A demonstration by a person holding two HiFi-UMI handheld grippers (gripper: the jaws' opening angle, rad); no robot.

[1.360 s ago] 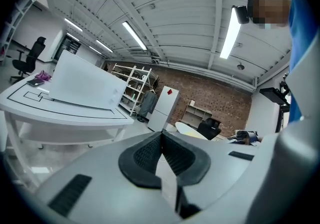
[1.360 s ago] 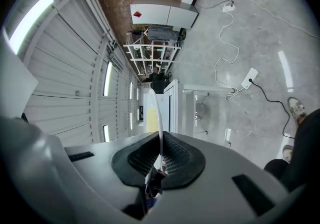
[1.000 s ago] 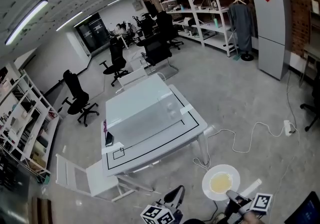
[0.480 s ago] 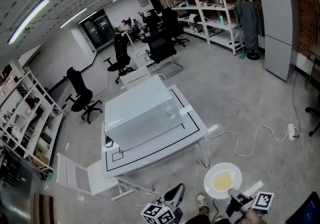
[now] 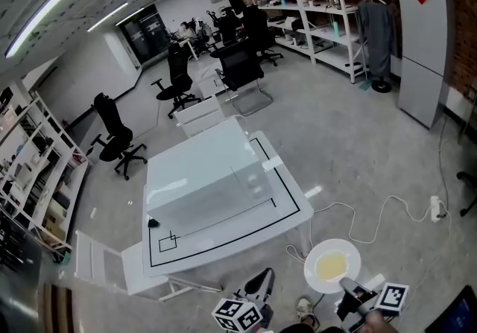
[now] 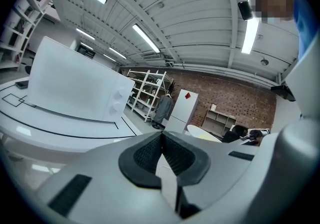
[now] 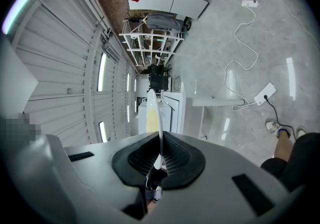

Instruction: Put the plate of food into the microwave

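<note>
The white plate [image 5: 332, 266] with yellow food hangs level over the floor at the head view's lower right. My right gripper [image 5: 349, 288] is shut on its near rim. The right gripper view shows the plate [image 7: 156, 113] edge-on between the pads of that gripper [image 7: 159, 160]. My left gripper [image 5: 259, 284] is shut and holds nothing; the pads of the left gripper [image 6: 162, 154] meet in its own view. The white microwave [image 5: 205, 182] stands door closed on the white table [image 5: 287, 214], ahead and left of both grippers. It also shows as the white microwave [image 6: 75, 87] on the left.
A white chair [image 5: 112, 268] stands at the table's near left corner. A cable with a power strip [image 5: 436, 208] lies on the floor to the right. A small dark object [image 5: 153, 222] sits on the table. Office chairs [image 5: 112, 141], shelves [image 5: 328, 4] and a grey fridge [image 5: 423, 48] stand farther off.
The table and microwave have shifted left and a little closer in the head view as I moved. Both grippers keep their places in that view, the plate still in the right one.
</note>
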